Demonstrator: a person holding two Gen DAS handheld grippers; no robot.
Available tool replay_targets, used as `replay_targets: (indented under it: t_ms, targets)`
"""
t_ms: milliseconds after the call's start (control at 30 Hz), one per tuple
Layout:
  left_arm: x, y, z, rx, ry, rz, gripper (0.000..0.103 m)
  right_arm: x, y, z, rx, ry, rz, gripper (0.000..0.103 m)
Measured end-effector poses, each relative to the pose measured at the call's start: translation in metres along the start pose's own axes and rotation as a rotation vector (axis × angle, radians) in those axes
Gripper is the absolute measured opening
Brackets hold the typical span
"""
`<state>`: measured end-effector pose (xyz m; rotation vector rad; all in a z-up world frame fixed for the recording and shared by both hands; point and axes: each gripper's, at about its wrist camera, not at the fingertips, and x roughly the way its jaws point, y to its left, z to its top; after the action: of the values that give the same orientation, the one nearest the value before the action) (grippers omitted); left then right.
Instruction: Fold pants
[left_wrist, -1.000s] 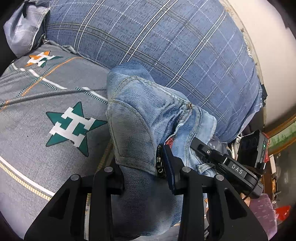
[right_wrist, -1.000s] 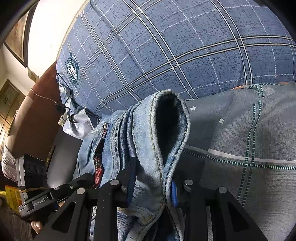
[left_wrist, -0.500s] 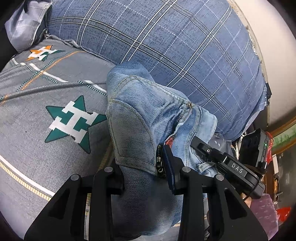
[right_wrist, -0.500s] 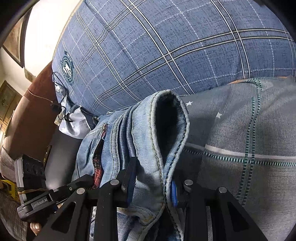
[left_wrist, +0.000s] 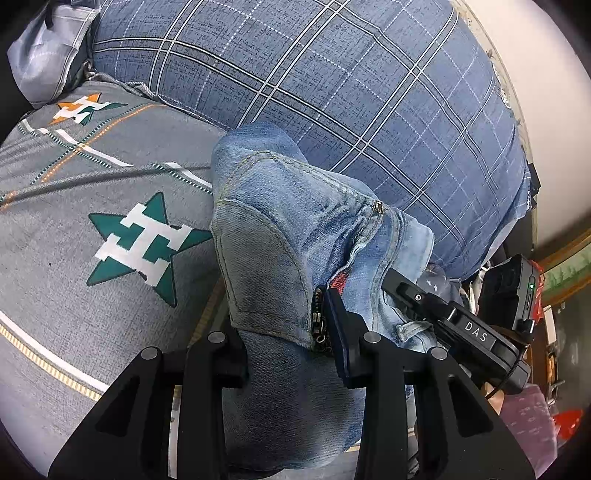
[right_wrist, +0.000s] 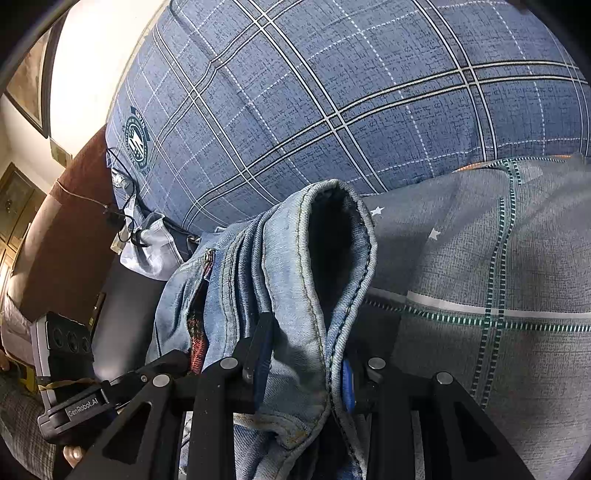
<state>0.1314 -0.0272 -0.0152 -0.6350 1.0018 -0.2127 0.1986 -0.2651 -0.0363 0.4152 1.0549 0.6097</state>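
Left gripper (left_wrist: 288, 332) and right gripper (right_wrist: 303, 362) jaws each clamp the bunched, faded blue denim pants (left_wrist: 295, 236), apparently near the waistband, above the grey patterned bedspread (left_wrist: 92, 295).

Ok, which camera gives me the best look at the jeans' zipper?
The left wrist view: the zipper hangs in the open beside the left gripper, its dark metal teeth plain against the jeans. The right wrist view catches only a short stretch by the fly, half buried in folds.
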Motion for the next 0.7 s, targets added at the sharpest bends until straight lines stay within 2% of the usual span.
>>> replay_targets:
  t_ms: [400, 567, 700]
  targets:
    - [0.003, 0.006, 0.0, -0.024, 0.002, -0.006, 0.033, 0.007, 0.0, 0.0, 0.008, 0.012, -0.004, 0.03]
    - [0.0, 0.005, -0.002, -0.019, -0.01, -0.016, 0.033, 0.0, 0.006, 0.001, -0.008, -0.008, -0.003, 0.03]
    - [0.014, 0.011, -0.002, -0.018, -0.001, 0.031, 0.034, 0.004, 0.001, 0.002, 0.005, -0.002, -0.007, 0.03]
